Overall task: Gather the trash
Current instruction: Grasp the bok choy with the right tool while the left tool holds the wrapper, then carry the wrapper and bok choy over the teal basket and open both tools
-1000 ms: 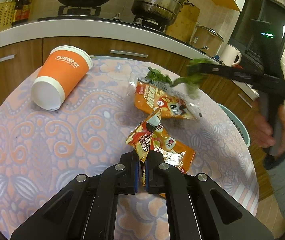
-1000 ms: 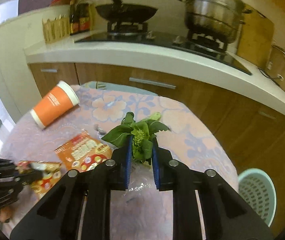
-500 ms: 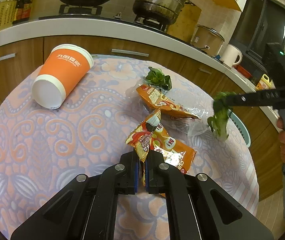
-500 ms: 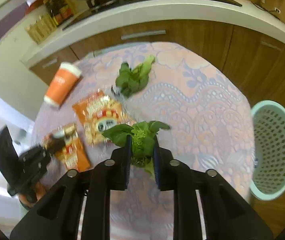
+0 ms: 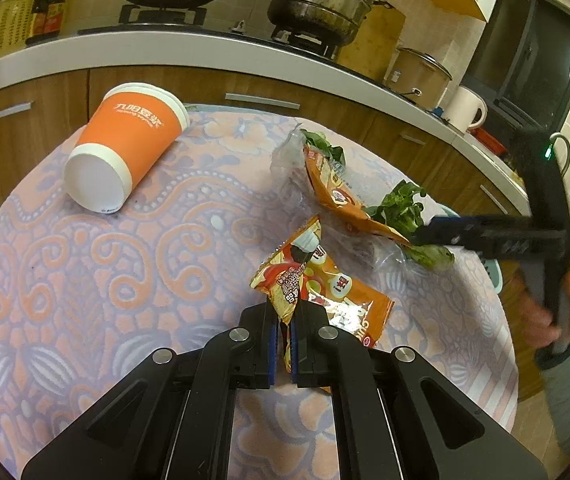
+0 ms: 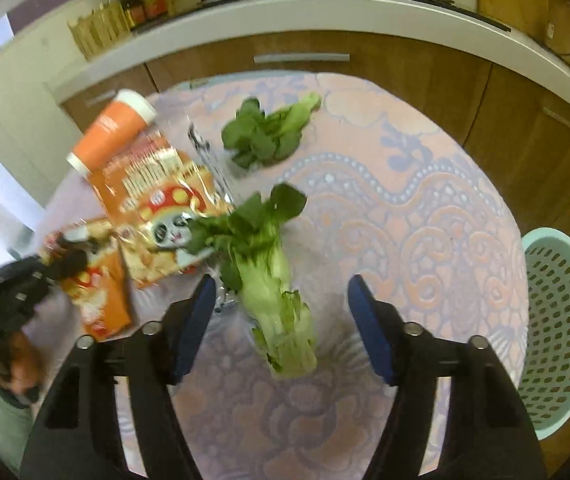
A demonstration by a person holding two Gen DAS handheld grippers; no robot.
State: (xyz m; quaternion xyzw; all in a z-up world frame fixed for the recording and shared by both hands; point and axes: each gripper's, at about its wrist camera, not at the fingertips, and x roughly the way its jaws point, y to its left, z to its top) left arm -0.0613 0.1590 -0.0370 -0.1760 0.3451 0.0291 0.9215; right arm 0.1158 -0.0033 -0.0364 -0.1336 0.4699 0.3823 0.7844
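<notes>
My left gripper is shut on the corner of a small orange snack wrapper, lifted just off the round table. My right gripper points down at the table and its jaws are opening. A bok choy stalk lies loose between them, touching neither pad. In the left wrist view that bok choy sits at the right gripper's tip. A bigger orange snack bag lies beside it. A second bunch of greens lies farther back.
An orange paper cup lies on its side at the table's far left. A pale green plastic basket stands on the floor right of the table. Crumpled clear plastic lies by the snack bag. Wooden cabinets and a stove counter curve behind.
My right gripper came down toward the table with the bok choy and its jaws spread, letting the stalk go. The left gripper kept still with the wrapper.
</notes>
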